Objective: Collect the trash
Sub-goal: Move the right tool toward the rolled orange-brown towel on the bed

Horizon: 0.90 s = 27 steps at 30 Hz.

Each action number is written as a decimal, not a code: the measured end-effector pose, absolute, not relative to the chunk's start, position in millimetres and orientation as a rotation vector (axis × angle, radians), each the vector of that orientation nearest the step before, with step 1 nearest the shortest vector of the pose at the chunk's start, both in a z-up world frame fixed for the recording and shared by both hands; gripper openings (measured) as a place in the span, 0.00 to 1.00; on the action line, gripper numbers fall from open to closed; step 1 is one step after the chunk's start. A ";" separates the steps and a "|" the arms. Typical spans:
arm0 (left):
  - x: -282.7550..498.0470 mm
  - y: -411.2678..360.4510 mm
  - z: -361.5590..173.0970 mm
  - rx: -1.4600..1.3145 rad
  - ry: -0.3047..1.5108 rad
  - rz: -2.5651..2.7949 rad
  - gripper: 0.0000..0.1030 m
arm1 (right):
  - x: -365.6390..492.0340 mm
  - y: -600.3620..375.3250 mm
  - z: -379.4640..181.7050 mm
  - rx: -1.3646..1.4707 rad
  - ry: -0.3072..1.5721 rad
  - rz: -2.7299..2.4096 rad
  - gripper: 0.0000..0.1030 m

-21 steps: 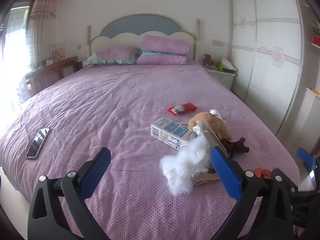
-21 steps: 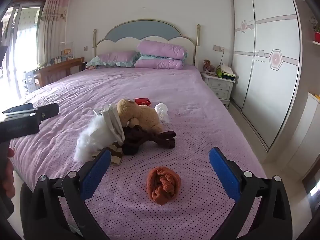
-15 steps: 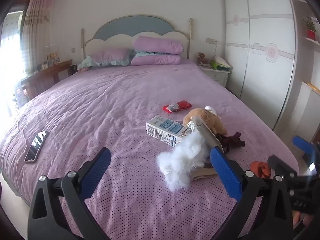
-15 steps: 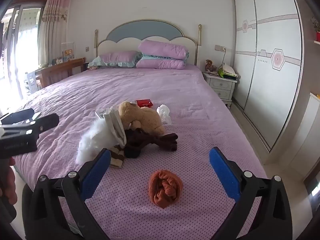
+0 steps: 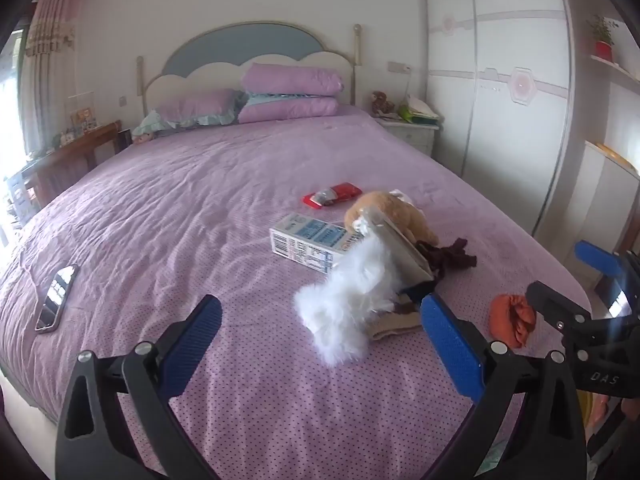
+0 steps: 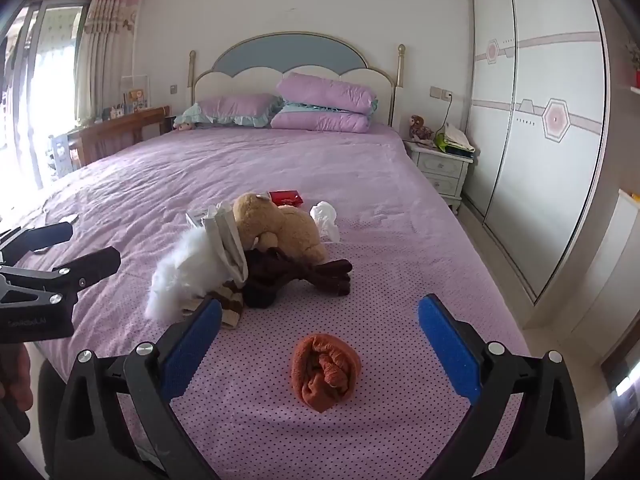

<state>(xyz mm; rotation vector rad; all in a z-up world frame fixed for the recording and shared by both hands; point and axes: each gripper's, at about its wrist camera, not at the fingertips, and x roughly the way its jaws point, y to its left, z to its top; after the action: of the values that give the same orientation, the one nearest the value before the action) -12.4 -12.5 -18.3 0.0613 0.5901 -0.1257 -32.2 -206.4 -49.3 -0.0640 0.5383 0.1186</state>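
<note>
Hovering over the foot edge of the bed [image 5: 168, 208], the left tool [image 5: 320, 340] and right tool [image 6: 320, 344] both gape wide and hold nothing, so the collecting seems barely begun. Trash sits mid-bed toward the right edge: a milk carton [image 5: 308, 240], a red wrapper [image 5: 332, 195] and a crumpled tissue [image 6: 325, 218] beside a plush toy [image 6: 276, 228]. Next, one tool likely must reach past the orange sock [image 6: 326, 372] to the carton.

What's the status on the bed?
Left gripper and right gripper open, empty. White-and-blue carton, red wrapper, crumpled white tissue uncollected. Tan plush toy crowds them.
</note>
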 end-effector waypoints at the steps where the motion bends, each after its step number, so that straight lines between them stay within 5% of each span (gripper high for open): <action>1: -12.6 -13.3 -18.3 0.064 0.589 -0.128 0.96 | -32.2 -206.5 -49.2 -0.063 0.538 0.117 0.92; 27: -4.4 -25.1 -27.8 0.080 0.601 -0.146 0.96 | -35.1 -215.2 -49.4 -0.017 0.541 0.119 0.92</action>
<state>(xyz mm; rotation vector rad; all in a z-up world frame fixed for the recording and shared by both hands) -4.4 -25.1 -27.8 0.0796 0.6006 -0.1465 -35.1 -215.2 -49.4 -0.0174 0.5411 0.1186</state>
